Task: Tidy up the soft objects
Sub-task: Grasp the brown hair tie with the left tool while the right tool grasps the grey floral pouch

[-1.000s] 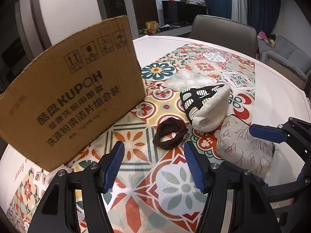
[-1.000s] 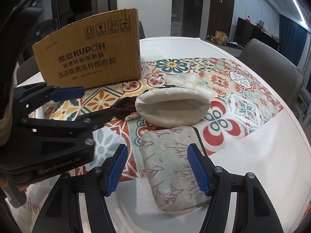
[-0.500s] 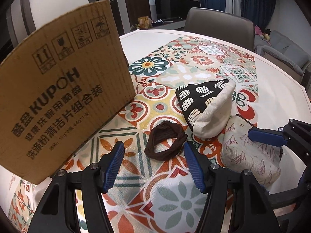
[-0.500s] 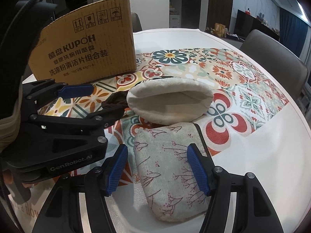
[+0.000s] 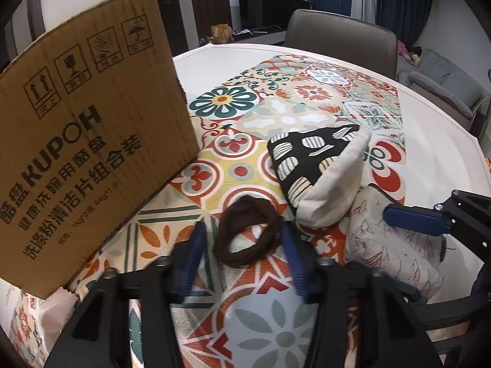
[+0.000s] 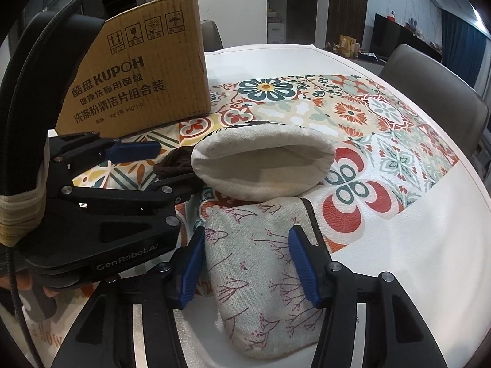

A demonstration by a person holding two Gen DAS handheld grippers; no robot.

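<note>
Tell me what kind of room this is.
Most likely a home's open dining and living area: a white dining table with a patterned mat, a padded chair, and a grey sofa near dark blue curtains.

Brown hair tie (image 5: pixel 247 231), black-and-cream leaf-print pouch (image 5: pixel 310 165), grey twig-print pouch (image 6: pixel 264 263) lying on floral-tiled cloth (image 5: pixel 233 104)

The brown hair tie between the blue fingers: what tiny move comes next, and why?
Probably finish squeezing. The left gripper is closing with the brown hair tie lying between its fingers on the patterned cloth; the right finger is at the loop's edge, but the left one looks clear of it.
</note>
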